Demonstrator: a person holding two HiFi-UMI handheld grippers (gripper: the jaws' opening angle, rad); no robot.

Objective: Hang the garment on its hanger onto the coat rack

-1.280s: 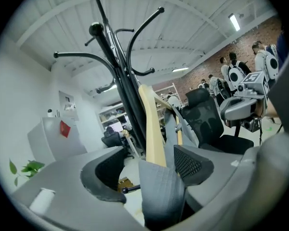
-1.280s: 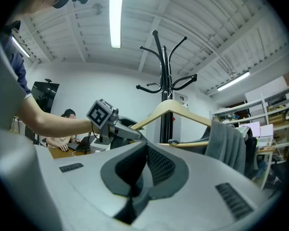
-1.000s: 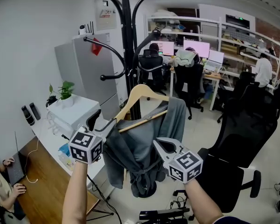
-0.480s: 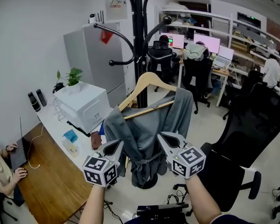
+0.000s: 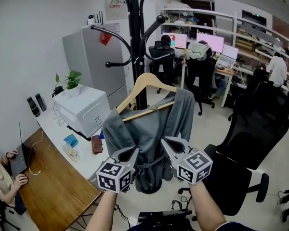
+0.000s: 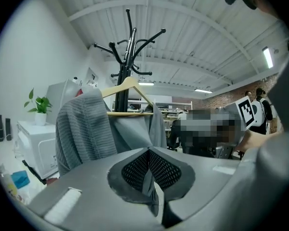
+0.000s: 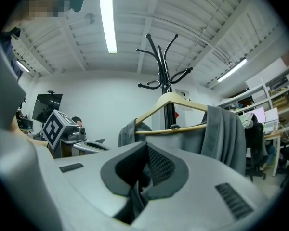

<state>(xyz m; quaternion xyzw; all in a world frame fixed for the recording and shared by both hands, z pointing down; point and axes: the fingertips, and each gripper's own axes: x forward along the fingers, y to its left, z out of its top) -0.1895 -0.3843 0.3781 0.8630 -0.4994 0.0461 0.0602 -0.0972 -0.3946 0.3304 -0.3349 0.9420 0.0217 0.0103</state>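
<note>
At centre frame, the grey garment (image 5: 151, 124) hangs on its wooden hanger (image 5: 145, 80) in front of the coat rack (image 5: 134, 42). Just below, my left gripper (image 5: 128, 154) and right gripper (image 5: 170, 145) each clamp its lower fabric.

We lose the top of the coat rack (image 5: 134, 32) at the head view's upper edge, and its foot hides mostly behind the garment (image 5: 149, 129). Of the hanger (image 5: 145, 78) we cannot make out the hook.
</note>
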